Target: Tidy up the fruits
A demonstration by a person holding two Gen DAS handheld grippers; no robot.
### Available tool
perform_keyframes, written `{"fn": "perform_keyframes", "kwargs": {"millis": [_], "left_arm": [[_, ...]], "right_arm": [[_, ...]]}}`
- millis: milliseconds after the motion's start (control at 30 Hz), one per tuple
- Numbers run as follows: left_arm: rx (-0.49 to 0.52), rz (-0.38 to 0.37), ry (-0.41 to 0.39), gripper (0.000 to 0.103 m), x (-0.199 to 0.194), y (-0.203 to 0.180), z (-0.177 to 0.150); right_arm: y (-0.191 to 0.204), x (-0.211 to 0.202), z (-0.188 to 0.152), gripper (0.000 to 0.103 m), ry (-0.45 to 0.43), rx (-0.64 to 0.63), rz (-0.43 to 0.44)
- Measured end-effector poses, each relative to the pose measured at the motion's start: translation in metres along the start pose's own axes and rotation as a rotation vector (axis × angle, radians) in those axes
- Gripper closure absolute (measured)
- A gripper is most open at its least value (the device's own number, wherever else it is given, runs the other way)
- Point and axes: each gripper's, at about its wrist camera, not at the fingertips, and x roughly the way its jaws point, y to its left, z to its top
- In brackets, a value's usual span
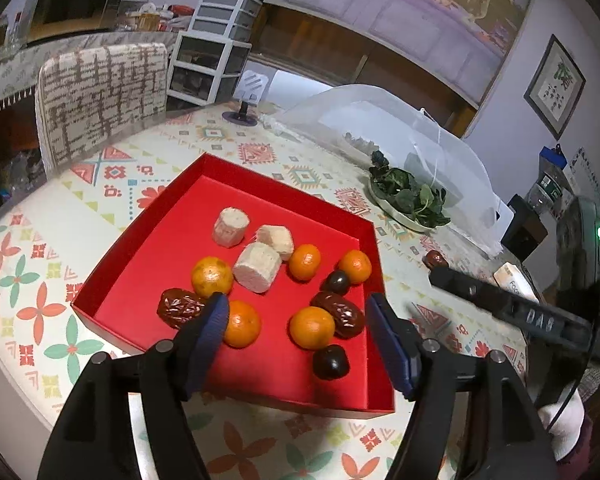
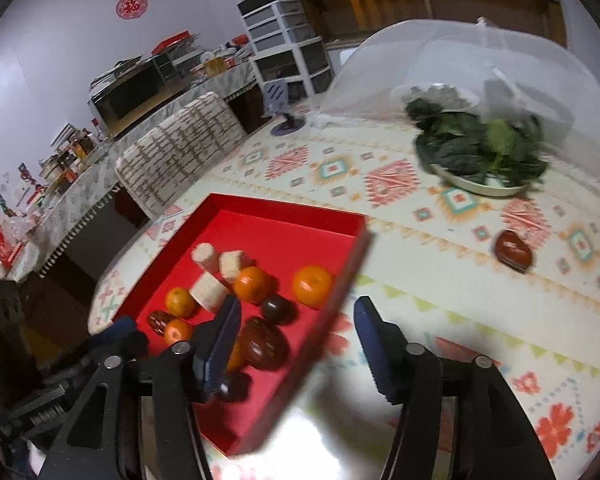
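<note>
With nearly all fruit already gathered inside the red tray (image 1: 236,196), hovering the left gripper (image 1: 296,322) over its near half, jaws apart and empty. Right gripper (image 2: 296,334) straddling the tray's right wall, likewise apart, holding nothing. One stray date (image 2: 513,251) lying right of the tray on open tablecloth (image 2: 420,248), unobstructed for approach.

The bench (image 1: 40,248) wears a cloth with a bright geometric and flower print. On it lie a red tray (image 1: 112,284) of fruit, a white dish (image 1: 384,206) of dark greens, a mesh food cover (image 1: 380,120) just behind the dish, a small stand (image 1: 242,116) at the far edge, and one loose date (image 2: 512,250) apart from the tray.
</note>
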Motion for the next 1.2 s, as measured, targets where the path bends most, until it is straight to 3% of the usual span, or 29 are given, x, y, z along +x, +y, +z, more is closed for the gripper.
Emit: {"fn": "perform_keyframes", "kwargs": {"millis": [367, 867, 1200], "left_arm": [[0.103, 0.127, -0.084, 0.009, -0.018, -0.057, -0.012], [0.255, 0.152, -0.028, 0.008, 0.002, -0.130, -0.047], [0.255, 0.289, -0.060, 0.008, 0.004, -0.126, -0.049]], "right_arm": [[-0.041, -0.032, -0.052, 0.035, -0.024, 0.079, -0.056], [-0.088, -0.069, -0.092, 0.031, -0.082, 0.204, -0.073], [-0.090, -0.073, -0.097, 0.028, -0.099, 0.196, -0.096]]}}
